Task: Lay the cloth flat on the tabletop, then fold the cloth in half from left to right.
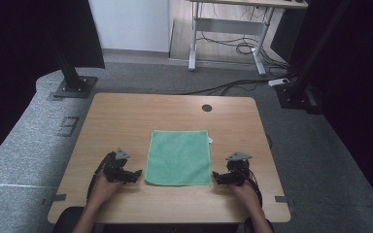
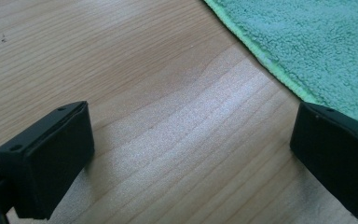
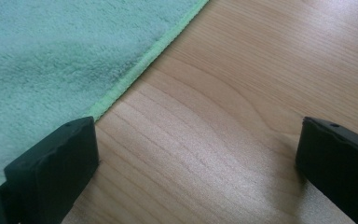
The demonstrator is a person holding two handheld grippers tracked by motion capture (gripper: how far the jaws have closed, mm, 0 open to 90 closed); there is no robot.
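A green cloth [image 1: 178, 157] lies flat and square in the middle of the wooden table [image 1: 126, 116], with a small white tag at its far right corner. My left gripper [image 1: 137, 175] rests on the table just left of the cloth's near left corner, open, nothing between its jaws. In the left gripper view the cloth [image 2: 307, 42] runs past the right jaw. My right gripper [image 1: 215, 176] sits just right of the cloth's near right corner, open and empty. In the right gripper view the cloth [image 3: 60, 56] edge meets the left jaw.
A round dark hole [image 1: 207, 108] is set near the table's far edge. Black frame posts [image 1: 70, 73] stand on the grey floor at both far sides. Cables and a power strip [image 1: 278, 82] lie behind the table, below another desk.
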